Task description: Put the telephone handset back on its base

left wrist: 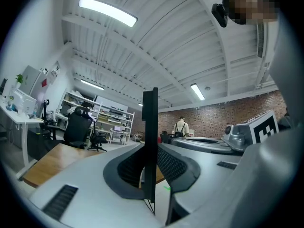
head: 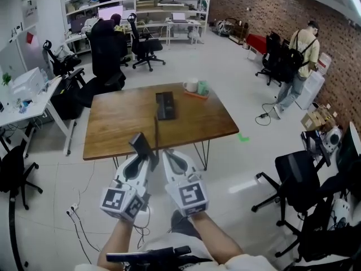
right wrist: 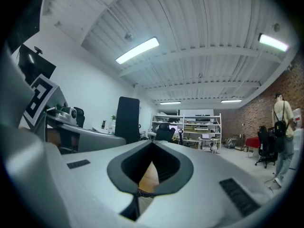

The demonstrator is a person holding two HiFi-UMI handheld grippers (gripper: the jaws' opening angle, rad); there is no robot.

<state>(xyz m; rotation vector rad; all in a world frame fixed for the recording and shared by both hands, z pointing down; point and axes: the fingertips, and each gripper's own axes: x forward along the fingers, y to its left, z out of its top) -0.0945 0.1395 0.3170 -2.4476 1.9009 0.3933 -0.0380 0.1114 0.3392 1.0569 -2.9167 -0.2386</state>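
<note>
Though seen edge-on, the handset (left wrist: 149, 141) looks black, probably flat.

The left gripper (head: 149, 157) and right gripper (head: 170, 156) are rounded pale-grey shells with dark ribbed pads (left wrist: 172, 165) lining the jaws, dark slotted vents (left wrist: 60, 201) on the flanks, and behind each a white cube (head: 121, 202) bearing black square markers, ahead of bare forearms (head: 115, 243).
</note>
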